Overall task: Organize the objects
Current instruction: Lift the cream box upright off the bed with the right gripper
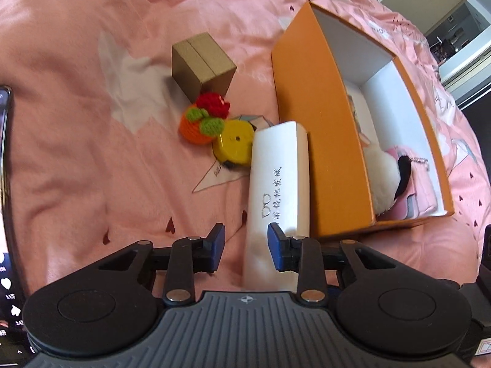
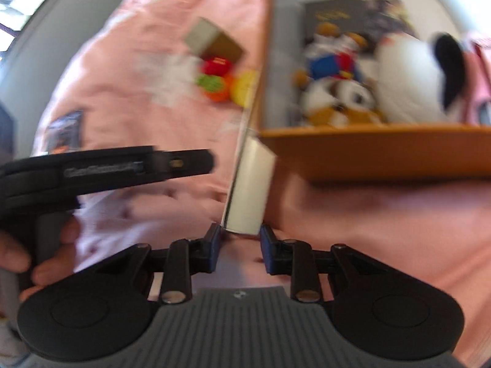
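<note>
— Stance check, left side first: left gripper [image 1: 245, 242] slack, blue pads parted, hovering over near end of task's item, nothing pinched.

— Item and place?

— Long white cardboard case with printed glasses logo [image 1: 276, 178], flat on pink bedspread [image 1: 76, 138]. Yellow round tape measure [image 1: 234, 144] touching far left corner; right side lying along left outer wall of open orange cardboard box [image 1: 310, 122].

— Right side?

— Right gripper [image 2: 239, 245] parted narrowly, case end right at pad tips. Too blurred to call contact, so not counted as clamped.

— Best way through, then?

— Probably: centre case between pads before squeezing, across narrow width, near one end. Lift straight up, clear of tape measure and orange wall. Lower onto bare white floor at far end, away from white plush toy [image 1: 383, 178].
</note>
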A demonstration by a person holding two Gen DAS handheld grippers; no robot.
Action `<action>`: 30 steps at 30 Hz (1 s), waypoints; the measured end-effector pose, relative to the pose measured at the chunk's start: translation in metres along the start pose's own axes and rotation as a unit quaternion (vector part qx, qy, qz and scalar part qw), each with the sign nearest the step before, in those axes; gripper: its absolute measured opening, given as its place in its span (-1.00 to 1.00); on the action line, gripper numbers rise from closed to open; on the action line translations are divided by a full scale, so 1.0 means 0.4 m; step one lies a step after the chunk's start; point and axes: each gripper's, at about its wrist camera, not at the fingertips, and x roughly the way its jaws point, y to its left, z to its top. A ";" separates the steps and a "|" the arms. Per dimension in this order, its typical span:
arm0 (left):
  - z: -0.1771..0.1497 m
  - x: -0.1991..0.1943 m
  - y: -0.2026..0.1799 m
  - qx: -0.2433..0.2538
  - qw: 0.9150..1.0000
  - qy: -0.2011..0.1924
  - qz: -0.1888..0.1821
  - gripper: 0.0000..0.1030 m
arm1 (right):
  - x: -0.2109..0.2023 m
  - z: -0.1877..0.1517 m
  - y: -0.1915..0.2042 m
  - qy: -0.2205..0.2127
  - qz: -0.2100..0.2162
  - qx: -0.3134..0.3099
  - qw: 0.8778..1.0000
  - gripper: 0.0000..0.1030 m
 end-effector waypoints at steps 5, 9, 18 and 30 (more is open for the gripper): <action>-0.003 -0.003 0.001 0.005 1.000 -0.003 0.013 -0.31 | -0.014 -0.009 0.017 -0.024 -0.017 -0.004 1.000 -0.41; 0.001 -0.016 0.012 0.003 1.000 -0.012 0.025 -0.31 | -0.025 0.004 0.026 -0.055 -0.018 -0.017 0.998 -0.14; 0.010 -0.004 0.028 -0.005 1.000 -0.011 0.029 -0.32 | 0.029 0.069 0.009 -0.062 -0.027 0.036 0.997 -0.15; 0.026 -0.002 0.052 -0.014 0.998 -0.021 0.051 -0.38 | 0.082 0.075 0.031 -0.057 -0.026 0.045 0.997 -0.41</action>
